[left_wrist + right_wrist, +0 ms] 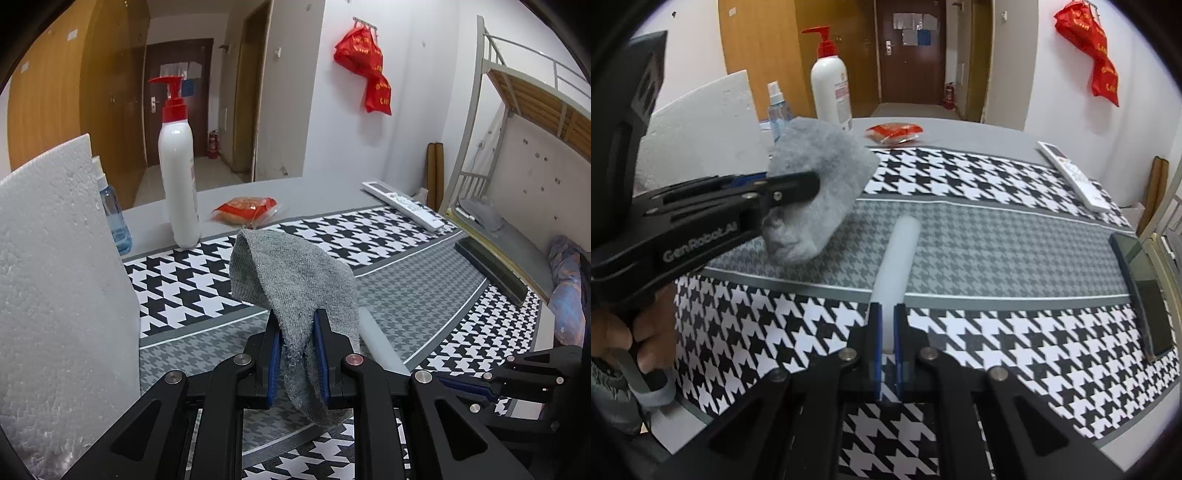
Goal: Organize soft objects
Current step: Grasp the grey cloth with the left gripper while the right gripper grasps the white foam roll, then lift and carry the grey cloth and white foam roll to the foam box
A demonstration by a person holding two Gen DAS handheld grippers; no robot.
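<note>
My left gripper (298,325) is shut on a grey knitted sock (291,280) and holds it up above the houndstooth mat; the sock droops over and between the jaws. The right wrist view shows the same sock (816,184) hanging from the left gripper (809,188) at the left. My right gripper (886,317) is shut on the near end of a white foam tube (899,251) that lies along the mat. The tube (380,343) also shows in the left wrist view, beside the right gripper (461,386).
A white foam block (55,277) stands at the left. A white pump bottle (179,177), a blue spray bottle (114,214) and a red snack packet (245,208) sit at the back. A remote (1075,177) and a dark eraser-like bar (1141,288) lie at the right.
</note>
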